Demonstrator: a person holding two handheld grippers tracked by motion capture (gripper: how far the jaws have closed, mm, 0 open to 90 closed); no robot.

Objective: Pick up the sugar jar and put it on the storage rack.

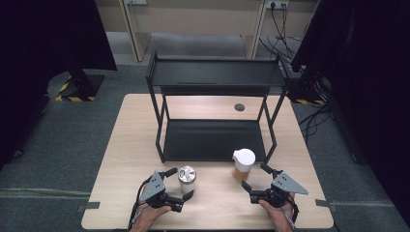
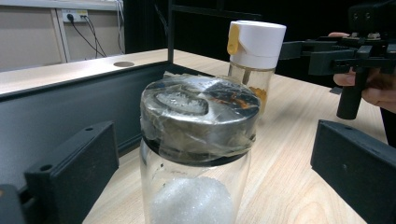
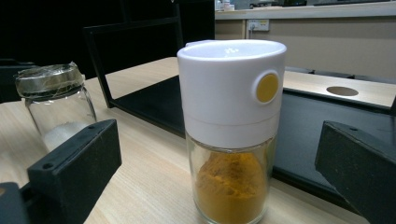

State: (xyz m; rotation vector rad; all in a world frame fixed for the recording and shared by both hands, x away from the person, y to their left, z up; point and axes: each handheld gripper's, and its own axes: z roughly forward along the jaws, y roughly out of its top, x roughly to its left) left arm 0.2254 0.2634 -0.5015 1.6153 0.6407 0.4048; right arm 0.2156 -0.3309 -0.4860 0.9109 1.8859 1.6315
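1. The left hand-held gripper (image 1: 183, 183) has its jaws spread wide on either side of the jar (image 1: 186, 179), a glass one with a metal lid under clear film and white grains at the bottom. The left gripper view shows gaps on both sides, so nothing is pinched yet.
2. The right hand-held gripper (image 1: 255, 177) is spread just as wide around the shaker (image 1: 243, 164), which has a white cap with a yellow button and orange powder inside. The right gripper view shows the jaws clear of the glass.
3. Both containers stand upright on the table (image 1: 116, 159), near its front edge, just in front of the black rack (image 1: 215, 72). The jar is to the left, the shaker to the right and close to the rack's lower shelf.
4. The step in hand looks like the approach to a two-handed pick-up: each gripper lined up on its container, no grasp made.
5. Next, each pair of jaws would need to close squarely on the glass body, below the lid or cap. The jar's loose film may slip, so a low hold seems safer. The shelves suggest the containers go on the rack, though which shelf cannot be told.
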